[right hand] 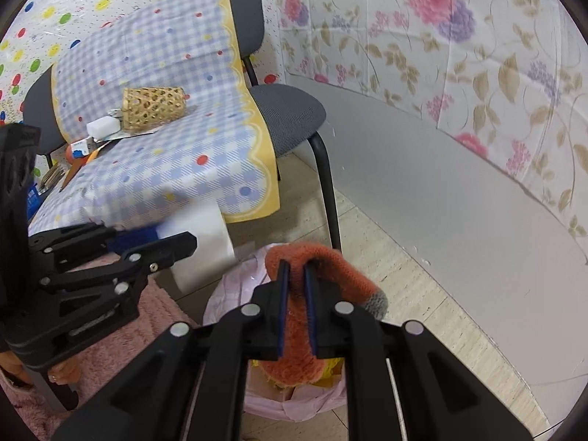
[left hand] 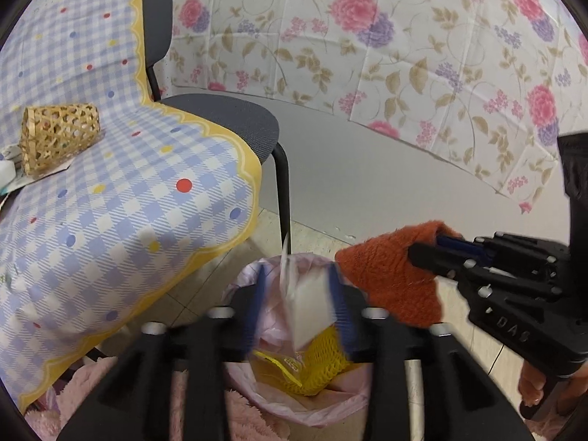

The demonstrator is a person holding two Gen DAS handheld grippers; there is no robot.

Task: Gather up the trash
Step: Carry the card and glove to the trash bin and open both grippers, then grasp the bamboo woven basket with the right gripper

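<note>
Left wrist view: at bottom centre, bin (left hand: 294,386) lined with thin, crinkled pink plastic, yellow mesh netting (left hand: 323,364) inside. Just above its mouth, flat white paper (left hand: 312,308), blurred, between the spread blue pads of the left gripper (left hand: 297,305); cannot tell whether either pad touches it. At right, fuzzy orange knit glove (left hand: 389,275) pinched by the right gripper (left hand: 433,250), jaws narrow. At left, checked blue-and-white cloth (left hand: 121,191) with coloured dots and a scalloped yellow border, draped over a grey fabric chair (left hand: 235,125) with black tube legs; on it, an open-weave bamboo basket (left hand: 58,139) on its side.

Right wrist view: glove limp over the bin, one grey fingertip at centre right; fluffy pink rug (right hand: 121,330) at lower left.
</note>
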